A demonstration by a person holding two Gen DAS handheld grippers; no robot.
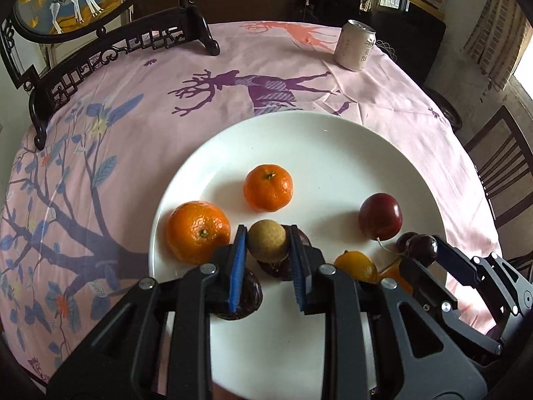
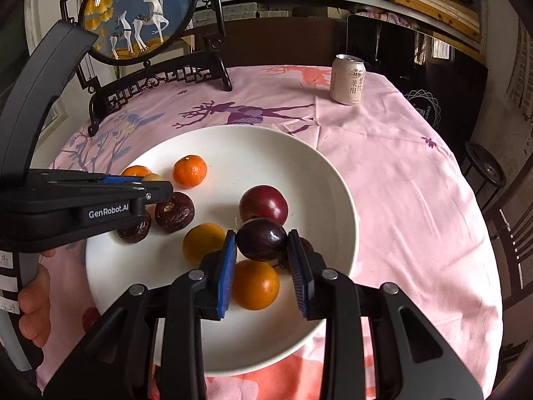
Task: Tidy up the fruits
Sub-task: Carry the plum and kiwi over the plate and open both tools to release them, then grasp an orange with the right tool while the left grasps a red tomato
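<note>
Pink deer-print tablecloth [image 1: 233, 66] fills both views, with a drink can [image 1: 355, 45] at upper right and a white plate [image 1: 333, 153] in the centre. Low in the left wrist view, the left gripper [image 1: 267, 246] is clamped on a tan longan [image 1: 267, 240] over the plate, beside two tangerines [image 1: 268, 187] and a red plum [image 1: 380, 216]. Low centre in the right wrist view, the right gripper [image 2: 262, 243] pinches a dark cherry [image 2: 261, 240] above the plate.
</note>
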